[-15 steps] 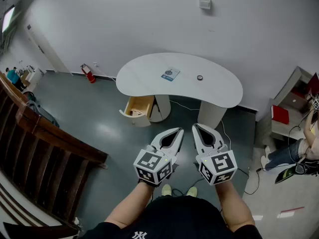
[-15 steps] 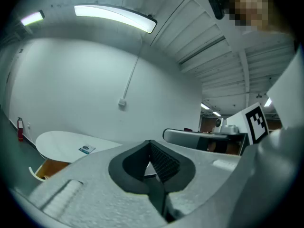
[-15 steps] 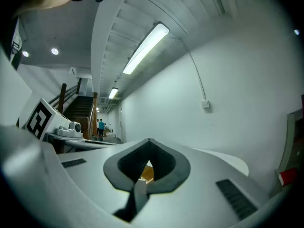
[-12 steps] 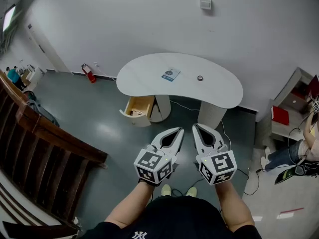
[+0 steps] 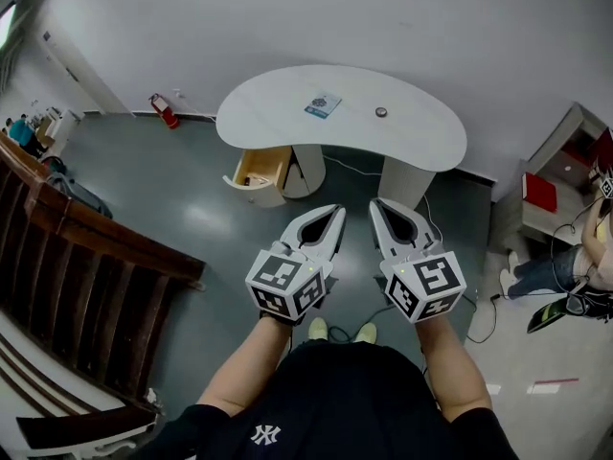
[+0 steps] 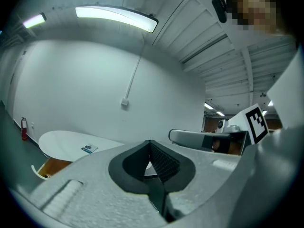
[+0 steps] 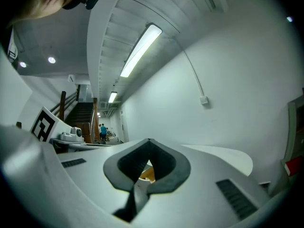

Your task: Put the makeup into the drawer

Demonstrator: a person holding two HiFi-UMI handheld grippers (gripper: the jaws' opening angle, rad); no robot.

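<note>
Barely begun: left gripper [image 5: 335,211] and right gripper [image 5: 377,205] with jaws together, empty, well short of table [image 5: 278,132]; drawer [image 5: 257,169] pulled out under table's left end; makeup [image 5: 381,112] on tabletop, yet to fetch and stow.

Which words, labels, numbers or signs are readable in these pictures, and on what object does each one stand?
"NY": white monogram on the person's black shirt.
Too small to read: the print on the blue-and-white packet lying on the white kidney-shaped table.
Too small to read: any label on the red fire extinguisher.
No letters: the square markers on the left gripper and right gripper are only patterns.
</note>
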